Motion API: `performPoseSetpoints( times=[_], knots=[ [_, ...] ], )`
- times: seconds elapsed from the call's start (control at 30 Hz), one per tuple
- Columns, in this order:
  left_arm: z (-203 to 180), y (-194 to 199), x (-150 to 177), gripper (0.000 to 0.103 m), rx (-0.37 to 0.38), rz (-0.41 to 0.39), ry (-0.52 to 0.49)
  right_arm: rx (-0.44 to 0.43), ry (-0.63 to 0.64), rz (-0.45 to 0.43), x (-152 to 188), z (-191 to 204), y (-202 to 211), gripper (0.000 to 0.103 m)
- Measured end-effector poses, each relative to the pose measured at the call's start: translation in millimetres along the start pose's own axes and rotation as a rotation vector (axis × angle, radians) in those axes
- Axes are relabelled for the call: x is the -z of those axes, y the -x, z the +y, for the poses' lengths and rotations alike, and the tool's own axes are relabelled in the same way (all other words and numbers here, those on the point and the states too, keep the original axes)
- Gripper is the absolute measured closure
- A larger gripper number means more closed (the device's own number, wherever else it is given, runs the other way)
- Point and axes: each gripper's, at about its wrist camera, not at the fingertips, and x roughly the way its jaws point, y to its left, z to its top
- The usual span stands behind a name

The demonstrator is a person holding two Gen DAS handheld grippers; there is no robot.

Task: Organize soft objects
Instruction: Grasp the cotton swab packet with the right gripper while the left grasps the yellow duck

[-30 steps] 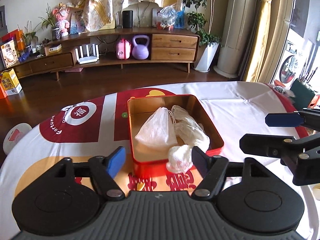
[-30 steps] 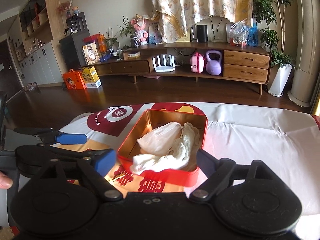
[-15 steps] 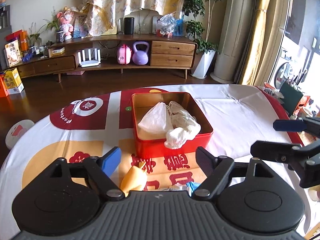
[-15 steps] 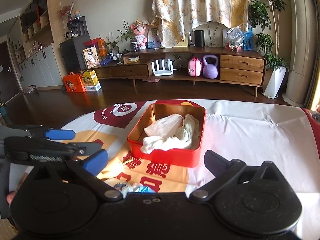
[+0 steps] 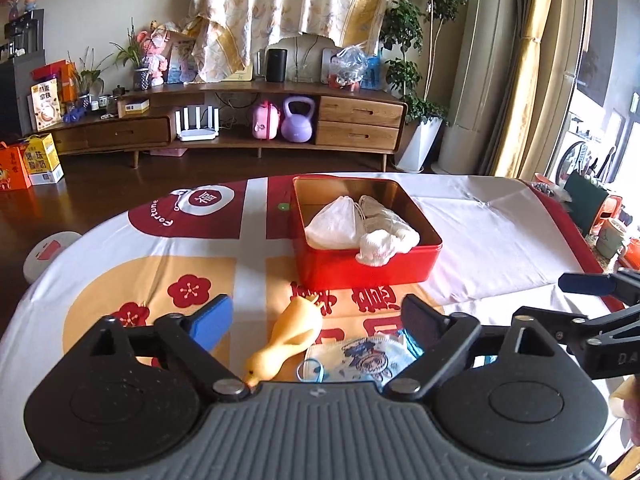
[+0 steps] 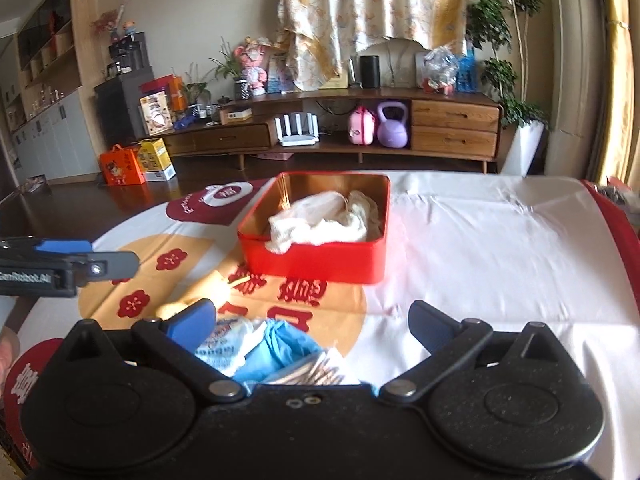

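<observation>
1. Soft items not yet packed lie nearest on the bench [image 5: 500, 232]: a yellow duck [image 5: 288, 340] and a mask [image 5: 360, 358], now in view after both tools pulled back from the tin.
2. Left tool [image 5: 320, 320] and right tool [image 6: 312, 320] have just been opening; both are released, nothing gripped.
3. Farther off, the red tin [image 5: 368, 268] holds white bags [image 5: 360, 228], one drooping over its rim.

A home living room: beyond the open jaws, a low wooden media cabinet [image 5: 224, 120], draped curtain [image 5: 296, 0], potted plant [image 5: 416, 80] and kettlebell [image 5: 297, 120].
</observation>
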Motion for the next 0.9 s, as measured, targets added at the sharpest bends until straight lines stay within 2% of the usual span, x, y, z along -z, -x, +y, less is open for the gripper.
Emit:
performPoseSetpoints(
  times=[0.07,0.17,0.3,0.5,0.67,0.9],
  knots=[
    [4,0,6,0.009,0.006,-0.009,0.012,0.024,-0.008,0.003,7,0,-3,0.001],
    [7,-4,12,0.000,-0.001,-0.016,0.012,0.059,-0.014,0.007,16,1,-8,0.001],
    [13,-15,19,0.000,-0.029,-0.003,0.020,0.130,-0.022,0.003,27,4,-17,0.001],
    [21,-37,30,0.000,-0.101,0.036,-0.021,0.128,-0.061,0.040,40,8,-31,0.002],
    [27,-59,35,0.000,-0.089,0.068,-0.046,0.162,-0.071,0.049,47,12,-42,0.006],
    [30,-85,38,0.000,-0.092,0.088,-0.066,0.145,-0.086,0.108,54,14,-59,0.011]
  ],
)
